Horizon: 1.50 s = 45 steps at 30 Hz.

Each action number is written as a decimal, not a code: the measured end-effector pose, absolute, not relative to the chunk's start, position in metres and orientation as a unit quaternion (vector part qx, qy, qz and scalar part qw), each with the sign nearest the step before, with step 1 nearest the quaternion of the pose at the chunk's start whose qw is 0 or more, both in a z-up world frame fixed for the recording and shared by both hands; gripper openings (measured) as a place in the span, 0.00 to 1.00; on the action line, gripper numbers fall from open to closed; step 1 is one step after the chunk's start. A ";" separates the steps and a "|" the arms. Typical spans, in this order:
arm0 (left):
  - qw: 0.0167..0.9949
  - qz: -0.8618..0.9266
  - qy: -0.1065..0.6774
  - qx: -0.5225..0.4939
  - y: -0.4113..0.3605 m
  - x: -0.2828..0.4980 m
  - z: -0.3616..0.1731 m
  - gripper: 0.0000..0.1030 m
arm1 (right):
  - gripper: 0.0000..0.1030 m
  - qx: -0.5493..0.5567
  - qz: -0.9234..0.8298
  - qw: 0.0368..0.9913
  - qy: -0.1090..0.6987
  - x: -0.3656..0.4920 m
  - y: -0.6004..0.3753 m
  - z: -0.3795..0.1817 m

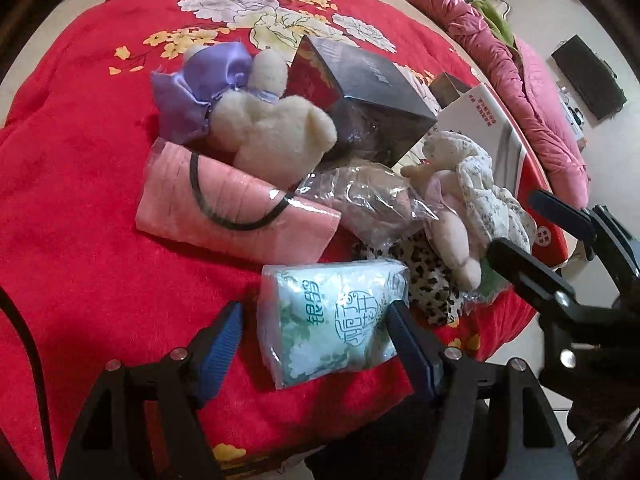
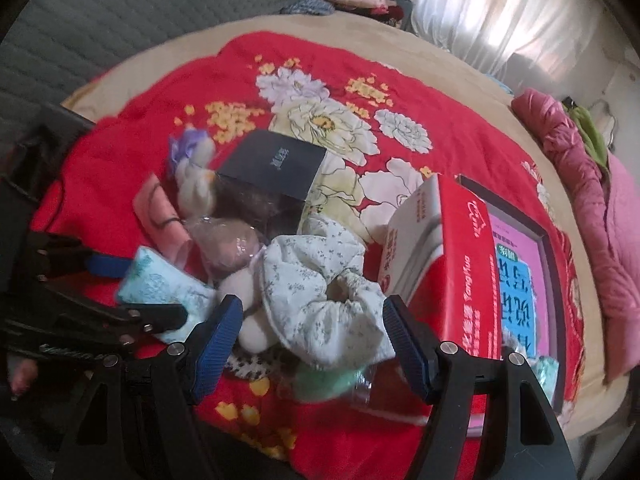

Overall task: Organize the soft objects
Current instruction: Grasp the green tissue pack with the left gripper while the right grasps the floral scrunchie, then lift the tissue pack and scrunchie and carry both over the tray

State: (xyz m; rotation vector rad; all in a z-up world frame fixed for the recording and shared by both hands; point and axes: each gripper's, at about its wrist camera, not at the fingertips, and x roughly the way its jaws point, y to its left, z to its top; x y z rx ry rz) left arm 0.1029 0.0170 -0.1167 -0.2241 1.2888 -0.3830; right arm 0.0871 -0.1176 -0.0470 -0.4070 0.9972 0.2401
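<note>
A light blue-green tissue pack lies on the red floral blanket between the fingers of my left gripper, which is open; its right pad sits at the pack's edge and its left pad stands just clear. A cream doll in a white floral dress lies between the fingers of my right gripper, also open. Behind them are a cream plush bear with a purple bow, a bagged pink towel with a black hair band, a brown item in a clear bag and a leopard-print piece.
A dark box stands behind the pile. A red and white carton lies at its right, close to my right gripper. A pink quilt runs along the bed's far edge. A green soft item lies under the doll.
</note>
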 end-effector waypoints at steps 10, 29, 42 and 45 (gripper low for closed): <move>0.775 -0.179 0.595 -0.116 0.013 0.108 -0.113 0.45 | 0.13 -0.159 0.122 0.843 0.500 0.106 -0.123 -0.060; 0.793 -0.176 0.570 -0.120 0.017 0.105 -0.036 0.32 | 0.08 -0.015 0.158 0.866 0.473 0.110 -0.158 0.007; 0.820 -0.198 0.529 -0.094 -0.026 0.122 0.031 0.32 | 0.08 0.029 0.139 0.893 0.427 0.105 -0.208 0.058; 0.823 -0.209 0.520 -0.088 -0.044 0.126 0.045 0.32 | 0.08 0.038 0.129 0.902 0.411 0.101 -0.228 0.076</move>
